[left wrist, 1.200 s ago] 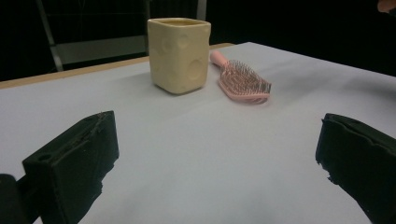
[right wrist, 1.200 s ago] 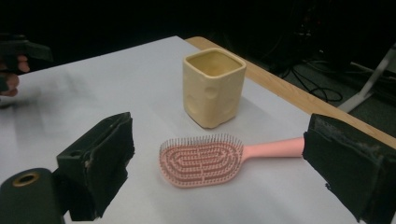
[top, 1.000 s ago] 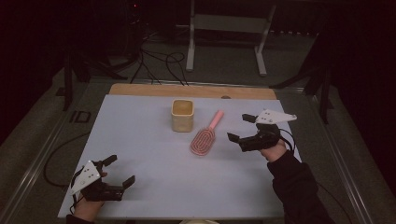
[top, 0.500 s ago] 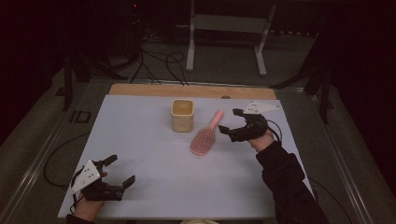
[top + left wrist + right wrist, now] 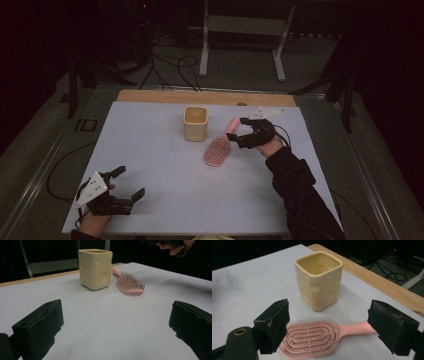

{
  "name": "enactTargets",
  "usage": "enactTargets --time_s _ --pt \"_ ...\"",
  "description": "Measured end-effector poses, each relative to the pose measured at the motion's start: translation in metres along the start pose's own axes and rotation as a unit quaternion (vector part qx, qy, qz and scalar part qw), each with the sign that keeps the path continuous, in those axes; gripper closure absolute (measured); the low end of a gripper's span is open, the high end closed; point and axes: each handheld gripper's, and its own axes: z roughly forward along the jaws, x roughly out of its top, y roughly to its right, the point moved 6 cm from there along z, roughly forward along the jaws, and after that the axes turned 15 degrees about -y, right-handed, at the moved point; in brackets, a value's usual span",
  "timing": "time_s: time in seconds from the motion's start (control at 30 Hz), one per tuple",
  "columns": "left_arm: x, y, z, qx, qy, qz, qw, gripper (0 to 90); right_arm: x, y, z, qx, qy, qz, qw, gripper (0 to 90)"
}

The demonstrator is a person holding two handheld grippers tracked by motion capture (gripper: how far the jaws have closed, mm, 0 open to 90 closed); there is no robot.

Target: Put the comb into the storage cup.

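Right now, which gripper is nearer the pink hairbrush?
Right. The right gripper hovers just above the pink hairbrush near its handle, jaws open and straddling it. The left gripper sits far off at the table's near-left corner, jaws open.

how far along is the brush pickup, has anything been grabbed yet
Nothing is grabbed yet. The pink hairbrush lies bristles up on the table beside the yellow cup, which stands upright and empty. In hand: the right gripper hangs over the brush, its jaws open and just closing a little, not touching it. The left gripper waits open at the near edge. Gripping and lifting the brush remain.
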Motion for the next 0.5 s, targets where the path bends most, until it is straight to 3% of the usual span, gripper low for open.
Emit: enactTargets --time_s 0.33,0.5 --pt "-0.001 -0.001 0.000 0.000 -0.002 -0.001 1.0000 0.1 0.002 0.011 0.019 0.009 -0.011 0.013 0.9998 31.1" --pt "-0.001 -0.001 0.000 0.000 -0.002 0.000 1.0000 0.1 0.000 0.017 0.030 0.002 -0.021 0.024 0.9995 41.6"
